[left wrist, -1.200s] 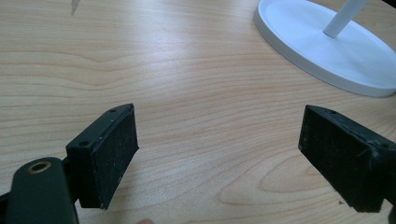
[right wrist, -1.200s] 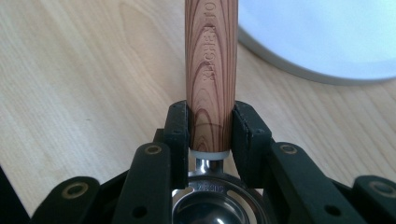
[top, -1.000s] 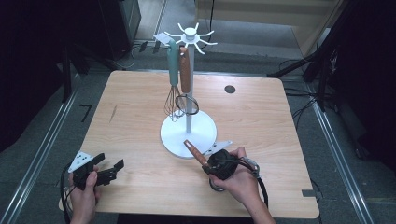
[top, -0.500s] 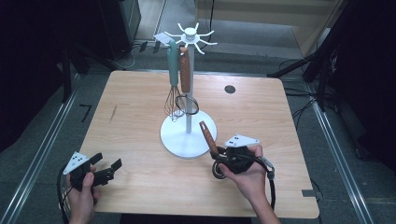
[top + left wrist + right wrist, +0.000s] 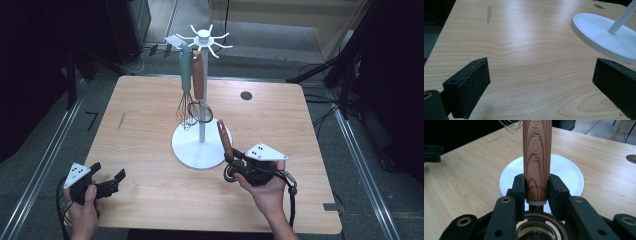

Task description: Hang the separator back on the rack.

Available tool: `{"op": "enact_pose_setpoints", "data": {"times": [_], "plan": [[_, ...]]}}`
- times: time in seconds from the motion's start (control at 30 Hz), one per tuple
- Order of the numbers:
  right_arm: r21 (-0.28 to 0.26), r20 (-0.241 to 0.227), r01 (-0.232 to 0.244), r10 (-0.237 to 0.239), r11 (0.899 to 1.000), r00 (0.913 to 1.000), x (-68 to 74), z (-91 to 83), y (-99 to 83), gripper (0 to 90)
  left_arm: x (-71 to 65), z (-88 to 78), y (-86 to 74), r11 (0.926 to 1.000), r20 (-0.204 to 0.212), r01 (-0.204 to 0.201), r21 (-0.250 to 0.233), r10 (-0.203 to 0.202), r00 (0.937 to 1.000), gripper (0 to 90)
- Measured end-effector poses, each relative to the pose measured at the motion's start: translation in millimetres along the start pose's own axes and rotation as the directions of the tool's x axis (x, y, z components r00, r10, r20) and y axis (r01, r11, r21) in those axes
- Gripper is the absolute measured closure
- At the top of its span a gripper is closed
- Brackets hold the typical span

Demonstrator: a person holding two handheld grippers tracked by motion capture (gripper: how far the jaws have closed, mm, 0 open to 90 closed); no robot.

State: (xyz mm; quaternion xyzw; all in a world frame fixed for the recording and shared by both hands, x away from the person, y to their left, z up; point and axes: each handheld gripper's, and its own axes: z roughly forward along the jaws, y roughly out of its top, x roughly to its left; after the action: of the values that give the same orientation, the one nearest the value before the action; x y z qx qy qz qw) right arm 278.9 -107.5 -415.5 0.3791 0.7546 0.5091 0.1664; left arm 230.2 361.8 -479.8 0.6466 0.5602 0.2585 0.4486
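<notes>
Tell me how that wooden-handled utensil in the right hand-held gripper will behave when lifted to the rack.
The wooden-handled utensil looks stiff. Its smooth round handle could slip or swivel in the right hand-held gripper. The metal head hanging below the grip may make it swing.

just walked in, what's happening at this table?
A person is loading a white utensil rack. The right tool is shut on a wooden-handled utensil, held tilted beside the rack's base. A teal-handled whisk and another wooden-handled utensil already hang there. The left tool has just been opening, nothing between its jaws.
</notes>
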Motion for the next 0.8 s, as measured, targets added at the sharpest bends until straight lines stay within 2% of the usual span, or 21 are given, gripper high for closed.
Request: {"op": "enact_pose_setpoints", "data": {"times": [0.37, 0.5, 0.63, 0.8], "plan": [[-0.067, 0.013, -0.015, 0.016, 0.998, 0.9998, -4.4, -11.1, 3.1, 71.2, -6.6, 6.7, -1.6, 0.9984, -0.007, -0.048, 0.032, 0.048, 0.9988, 1.1], [-0.090, 0.020, -0.017, 0.019, 0.996, 0.9996, -4.7, -19.1, 6.2, 71.2, -6.1, 7.8, -0.8, 0.9984, -0.007, -0.041, 0.038, 0.041, 0.9991, 1.2], [-0.118, -0.013, -0.063, 0.062, 0.991, 0.9980, -4.9, -27.0, 11.4, 71.1, -6.4, 7.2, -1.3, 0.9988, -0.016, -0.040, 0.029, 0.041, 0.9990, 1.2], [-0.157, 0.012, -0.036, 0.039, 0.987, 0.9992, 1.2, -37.4, 20.9, 71.1, -6.4, 6.7, -1.5, 0.9990, -0.018, -0.037, 0.024, 0.037, 0.9991, 1.1]]}}
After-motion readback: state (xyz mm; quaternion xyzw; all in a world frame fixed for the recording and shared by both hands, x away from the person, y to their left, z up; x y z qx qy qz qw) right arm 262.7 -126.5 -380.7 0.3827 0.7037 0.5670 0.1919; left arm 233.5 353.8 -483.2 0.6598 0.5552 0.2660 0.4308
